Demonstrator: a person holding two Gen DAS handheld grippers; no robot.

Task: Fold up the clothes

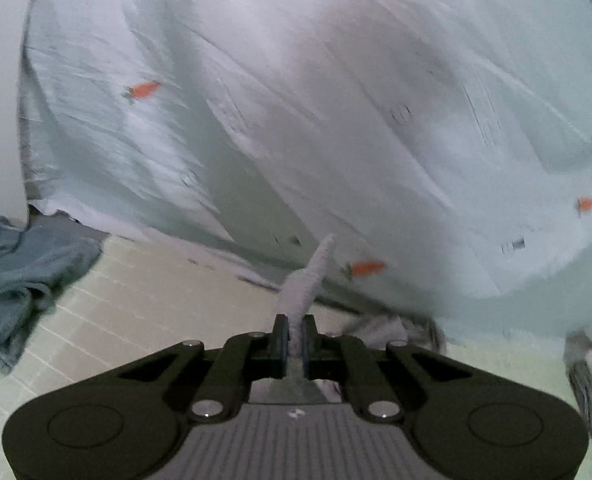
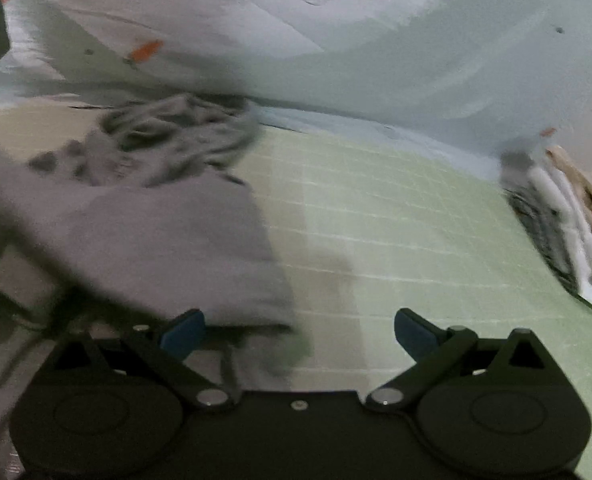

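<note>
1. Left wrist view: a narrow strip of pale grey cloth (image 1: 308, 280) is pinched between the pressed-together fingers of the left gripper (image 1: 295, 344); only a thin edge is held, so a slip out of the pads can be expected if it is pulled sharply.
2. In the right wrist view a grey garment (image 2: 167, 232) is seen draped loosely over the green gridded mat (image 2: 396, 220), its near hem just beside the right gripper (image 2: 300, 332), whose fingers are spread wide and hold nothing.
3. With one side unheld, sagging and an uneven crease are judged likely.
4. Heavy blur is present, so the garment's edges cannot be told exactly.
5. A crumpled blue-grey cloth (image 1: 19, 280) and a folded stack (image 2: 568, 224) lie near and could be snagged.
</note>
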